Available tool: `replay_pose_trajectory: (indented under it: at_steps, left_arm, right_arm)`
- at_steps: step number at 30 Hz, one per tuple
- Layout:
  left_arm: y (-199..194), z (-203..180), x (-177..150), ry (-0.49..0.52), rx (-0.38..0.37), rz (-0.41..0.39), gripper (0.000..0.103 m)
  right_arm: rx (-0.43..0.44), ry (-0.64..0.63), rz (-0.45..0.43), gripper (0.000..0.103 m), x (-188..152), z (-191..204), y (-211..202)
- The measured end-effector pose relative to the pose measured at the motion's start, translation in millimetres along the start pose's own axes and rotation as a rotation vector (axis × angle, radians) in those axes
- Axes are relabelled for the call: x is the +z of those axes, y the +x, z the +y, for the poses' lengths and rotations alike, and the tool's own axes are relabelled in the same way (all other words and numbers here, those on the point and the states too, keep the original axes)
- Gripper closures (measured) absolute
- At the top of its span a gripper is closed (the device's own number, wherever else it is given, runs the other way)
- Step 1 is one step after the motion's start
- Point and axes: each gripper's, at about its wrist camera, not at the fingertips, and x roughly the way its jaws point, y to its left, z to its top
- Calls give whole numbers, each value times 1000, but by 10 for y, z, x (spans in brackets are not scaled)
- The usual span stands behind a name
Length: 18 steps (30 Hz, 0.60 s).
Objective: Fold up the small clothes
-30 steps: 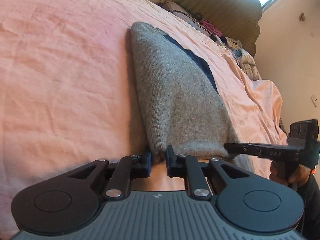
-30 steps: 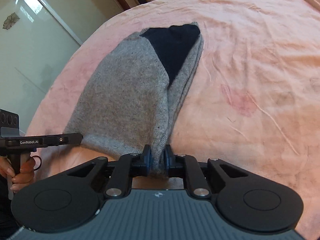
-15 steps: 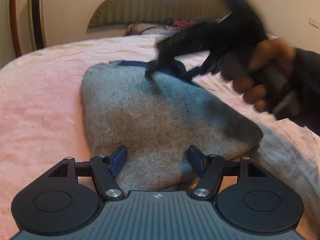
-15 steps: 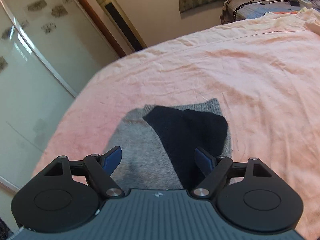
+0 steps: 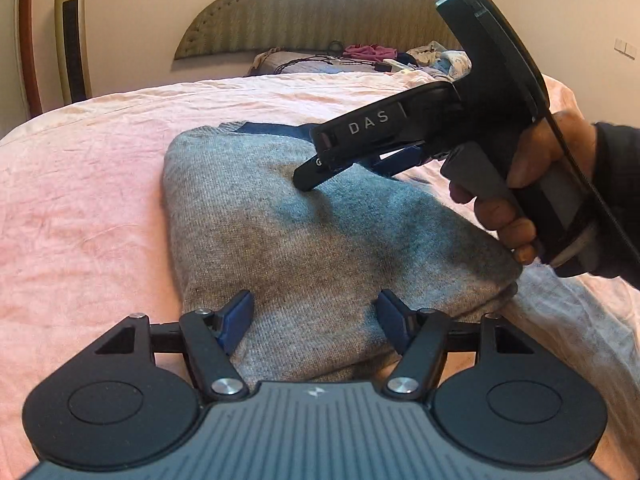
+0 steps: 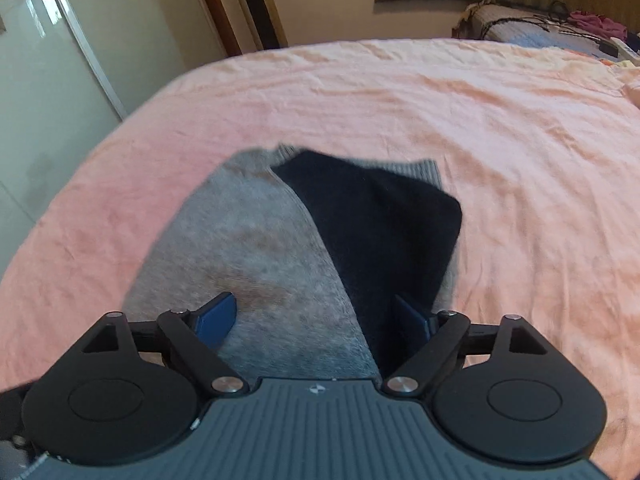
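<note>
A folded grey sweater (image 5: 320, 232) lies on the pink bed sheet (image 5: 80, 200). Its dark navy part (image 6: 380, 216) shows at the far end. My left gripper (image 5: 314, 304) is open over the near edge of the sweater, its blue pads apart and not pressing on the knit. My right gripper (image 6: 314, 308) hovers above the grey sweater (image 6: 260, 248) with its jaws still opening and only the cloth lying below them. In the left wrist view the right gripper (image 5: 348, 170) points down at the sweater's far half, held by a hand (image 5: 520, 184).
The pink sheet (image 6: 480, 120) spreads wide around the sweater. A pile of clothes and cables (image 5: 360, 54) sits at the head of the bed below the padded headboard (image 5: 320, 12). A tall gold unit (image 5: 74, 40) and glossy wardrobe doors (image 6: 48, 40) stand beside the bed.
Both grippers let go of the sweater's near edge and opened. The right gripper moved over the sweater toward its navy end. The left gripper rolled level and drew back.
</note>
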Motion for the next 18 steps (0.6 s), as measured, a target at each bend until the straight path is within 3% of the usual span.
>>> replay_pose_trajectory:
  at_steps: [1, 3, 5, 6, 8, 12, 18]
  left_arm:
    - [-8, 6, -2, 1, -1, 0, 35]
    - [-34, 11, -11, 0, -1, -4, 35]
    - [-117, 13, -21, -16, 5, -21, 35]
    - [-190, 15, -39, -27, 7, -35, 35]
    - [-374, 30, -109, -23, 14, -69, 35]
    - [-642, 134, -330, -63, 47, -65, 35]
    - [-622, 308, -477, -255, 105, -18, 35]
  right_arm:
    - [22, -2, -19, 4, -26, -45, 23]
    - [21, 17, -5, 5, 13, -30, 3]
    - [-14, 5, 6, 11, 46, 39, -58]
    - [-28, 7, -5, 18, 45, 58, -118]
    - [-30, 23, -47, 21, -20, 60, -323]
    - [0, 57, -153, 7, -460, -15, -860]
    - [-85, 80, -111, 6, -1246, 25, -1115]
